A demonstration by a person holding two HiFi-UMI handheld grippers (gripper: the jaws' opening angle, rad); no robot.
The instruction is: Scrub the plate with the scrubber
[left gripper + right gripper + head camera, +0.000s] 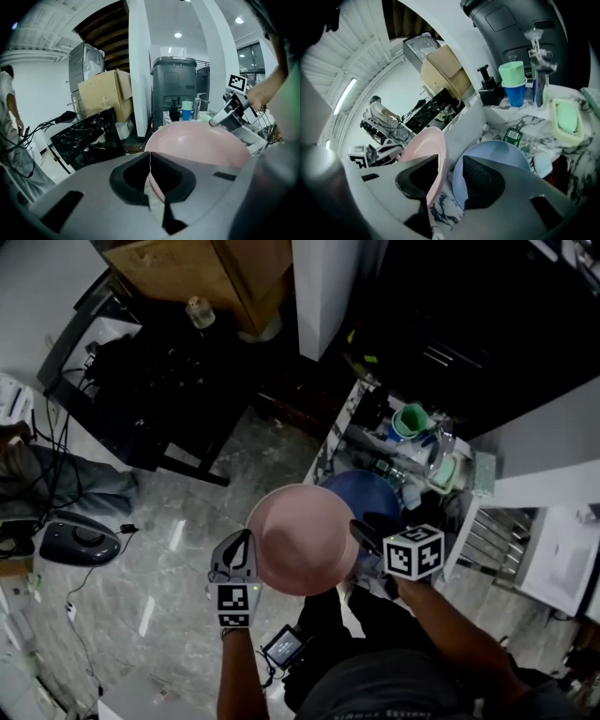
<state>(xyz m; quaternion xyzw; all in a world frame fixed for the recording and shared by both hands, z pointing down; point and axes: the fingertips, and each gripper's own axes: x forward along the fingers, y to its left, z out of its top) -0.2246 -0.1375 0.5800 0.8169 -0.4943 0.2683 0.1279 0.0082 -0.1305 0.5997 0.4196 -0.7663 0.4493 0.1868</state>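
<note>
A pink plate [302, 538] is held up over the counter edge, tilted. My left gripper [246, 545] is shut on its left rim; in the left gripper view the jaws [151, 161] pinch the rim of the plate [201, 143]. My right gripper [361, 532] is at the plate's right rim. In the right gripper view it [450, 171] stands open, with the pink rim [436, 154] between the jaws, close to the left one and apart from the right one. A blue plate [497, 154] lies below on the marble counter. A pale green pad [567, 117] rests in a dish at the right.
A green cup stacked on a blue cup [513, 75] and a tap [536, 61] stand at the counter's back. A dish rack [492, 535] is at the right. On the floor are a black table [159, 381], a cardboard box [202, 273], cables, and a person [7, 103] at the far left.
</note>
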